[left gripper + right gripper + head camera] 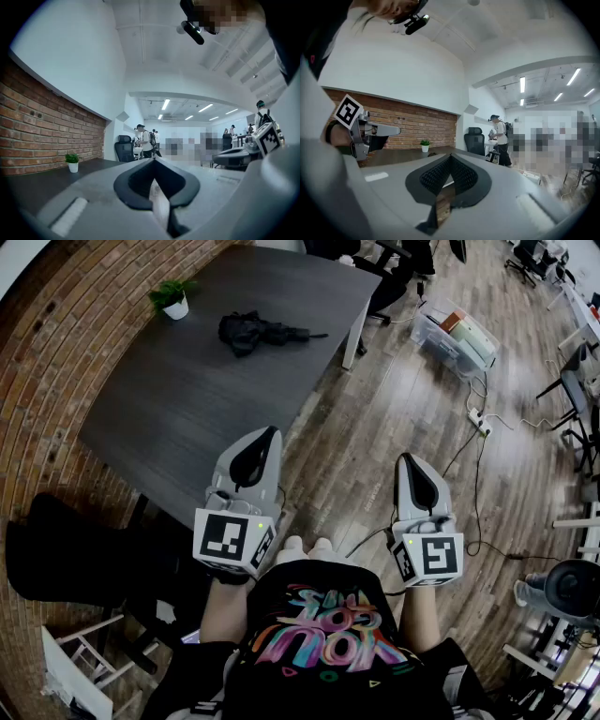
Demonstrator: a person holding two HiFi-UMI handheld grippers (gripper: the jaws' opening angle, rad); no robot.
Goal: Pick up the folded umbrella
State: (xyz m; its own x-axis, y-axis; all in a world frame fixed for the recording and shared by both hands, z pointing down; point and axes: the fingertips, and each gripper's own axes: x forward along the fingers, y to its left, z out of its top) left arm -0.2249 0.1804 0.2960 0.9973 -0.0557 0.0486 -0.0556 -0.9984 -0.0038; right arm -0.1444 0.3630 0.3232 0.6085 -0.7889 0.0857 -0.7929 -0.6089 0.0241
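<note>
The folded black umbrella (258, 332) lies on the far part of a dark grey table (187, 418), well ahead of both grippers. My left gripper (272, 433) is held level over the table's near right edge, jaws shut and empty. My right gripper (406, 458) hangs over the wooden floor to the right of the table, also shut with nothing in it. In the left gripper view the jaws (153, 160) meet at the tips; the umbrella does not show there. In the right gripper view the jaws (450, 157) are closed too, and the umbrella is a small dark shape (432, 153) on the table.
A small potted plant (172, 298) stands at the table's far left, by the brick wall (56, 352). A clear storage box (456, 337) and a power strip with cables (479, 421) lie on the floor to the right. A black chair (66, 549) stands near left. People stand far off in the office.
</note>
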